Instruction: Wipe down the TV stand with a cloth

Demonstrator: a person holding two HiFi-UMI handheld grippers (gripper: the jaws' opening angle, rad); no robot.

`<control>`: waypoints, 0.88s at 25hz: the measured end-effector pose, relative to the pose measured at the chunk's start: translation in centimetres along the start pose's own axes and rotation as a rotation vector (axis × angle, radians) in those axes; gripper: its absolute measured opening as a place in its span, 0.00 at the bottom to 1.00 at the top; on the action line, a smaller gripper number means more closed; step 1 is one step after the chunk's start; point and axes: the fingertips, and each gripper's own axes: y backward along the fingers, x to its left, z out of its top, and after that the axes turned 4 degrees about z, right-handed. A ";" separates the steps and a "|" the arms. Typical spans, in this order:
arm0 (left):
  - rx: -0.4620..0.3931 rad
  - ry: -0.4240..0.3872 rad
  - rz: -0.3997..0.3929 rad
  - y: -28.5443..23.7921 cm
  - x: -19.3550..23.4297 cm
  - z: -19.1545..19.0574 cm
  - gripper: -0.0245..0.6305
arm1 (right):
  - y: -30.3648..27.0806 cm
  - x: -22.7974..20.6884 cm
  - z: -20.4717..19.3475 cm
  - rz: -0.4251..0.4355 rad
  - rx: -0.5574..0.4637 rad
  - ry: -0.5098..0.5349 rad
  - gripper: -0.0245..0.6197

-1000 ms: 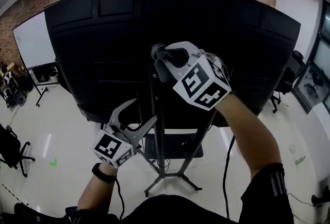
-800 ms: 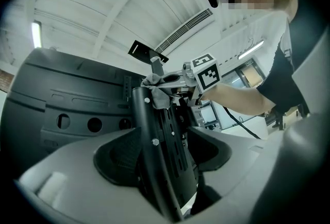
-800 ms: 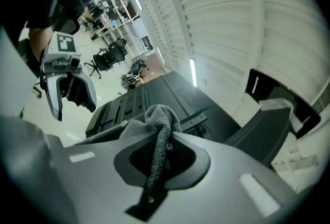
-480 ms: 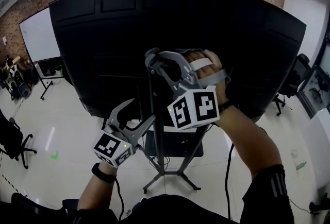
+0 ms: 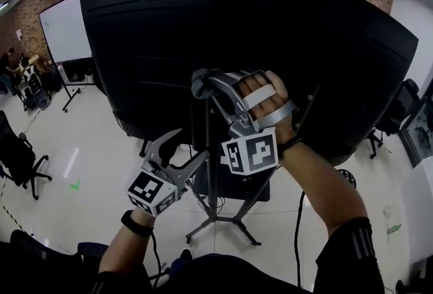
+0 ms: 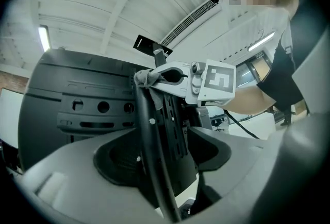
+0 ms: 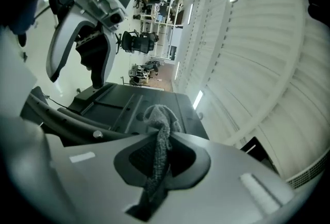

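Cloth (image 7: 156, 152) pinched in right gripper's (image 5: 201, 83) closed jaws, touching TV stand pole (image 5: 209, 171), left gripper (image 5: 190, 144) spread open around pole lower down.

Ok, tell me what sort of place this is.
Probably an office or lab workspace: a red brick wall, a white whiteboard on a stand, and a black office chair.

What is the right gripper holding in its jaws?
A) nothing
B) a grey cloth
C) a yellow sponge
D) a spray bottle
B: in the right gripper view, the right gripper has its jaws closed on a grey cloth, which sticks out past them beside the black stand pole.
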 end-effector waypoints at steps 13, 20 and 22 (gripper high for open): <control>0.079 0.048 0.024 1.1 -0.7 -4.6 0.50 | 0.4 7.2 1.2 0.176 -0.064 -0.230 0.07; 0.089 0.100 -0.024 2.1 -0.5 -6.4 0.50 | 0.5 8.9 1.4 0.198 -0.026 -0.402 0.07; 0.089 0.111 -0.042 2.5 -0.4 -6.7 0.50 | 0.6 9.0 1.4 0.186 -0.007 -0.418 0.07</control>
